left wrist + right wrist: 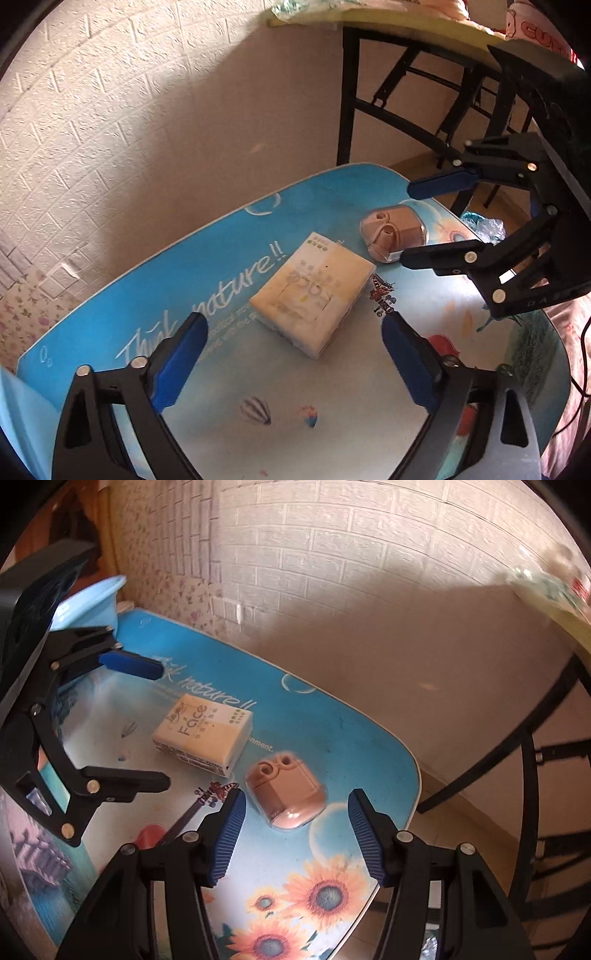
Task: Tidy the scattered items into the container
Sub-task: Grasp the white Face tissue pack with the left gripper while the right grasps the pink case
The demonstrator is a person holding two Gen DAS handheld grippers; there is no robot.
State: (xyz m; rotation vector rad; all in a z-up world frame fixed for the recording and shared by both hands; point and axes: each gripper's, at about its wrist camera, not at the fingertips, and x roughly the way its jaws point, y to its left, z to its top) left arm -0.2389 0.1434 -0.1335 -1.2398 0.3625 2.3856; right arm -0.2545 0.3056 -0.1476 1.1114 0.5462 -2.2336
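Observation:
A cream tissue pack lies on the printed blue table; it also shows in the right wrist view. A pink plastic-wrapped item lies beyond it near the table edge, also in the right wrist view. My left gripper is open, hovering just short of the tissue pack. My right gripper is open, just short of the pink item; it shows from the side in the left wrist view. A light blue tub stands at the table's far left corner.
A white brick-pattern wall runs behind the table. A black-framed table or chair with a yellow top stands past the table's right end. A crumpled blue plastic bag lies on the floor there.

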